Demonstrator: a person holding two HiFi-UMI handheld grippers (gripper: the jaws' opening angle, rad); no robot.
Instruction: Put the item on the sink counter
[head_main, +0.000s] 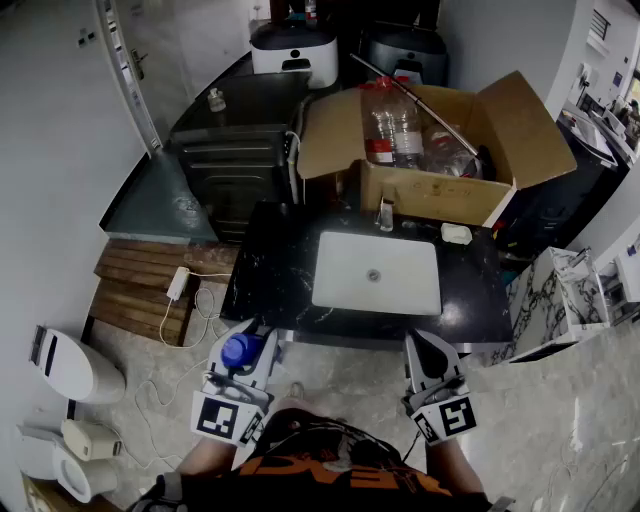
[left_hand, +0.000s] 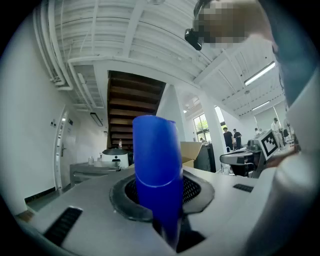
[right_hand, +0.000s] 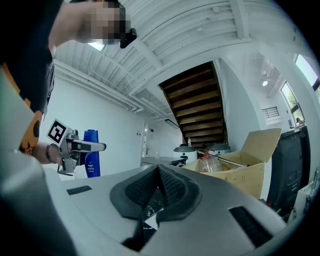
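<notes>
My left gripper (head_main: 243, 345) is shut on a blue bottle (head_main: 238, 350), held upright just in front of the black sink counter (head_main: 268, 280). In the left gripper view the blue bottle (left_hand: 157, 170) stands between the pads and fills the middle. The right gripper view shows the same blue bottle (right_hand: 91, 153) in the left gripper (right_hand: 75, 147) at the far left. My right gripper (head_main: 428, 352) is shut with nothing in it, level with the counter's front edge; its pads (right_hand: 172, 192) meet. The white basin (head_main: 377, 272) is set into the counter.
An open cardboard box (head_main: 435, 150) with plastic bottles (head_main: 392, 130) stands behind the counter. A faucet (head_main: 386, 213) and a soap dish (head_main: 456, 233) sit at the basin's back. A dark metal cabinet (head_main: 235, 160) is at the left, a marble-patterned box (head_main: 560, 300) at the right, and white appliances (head_main: 70, 365) on the floor.
</notes>
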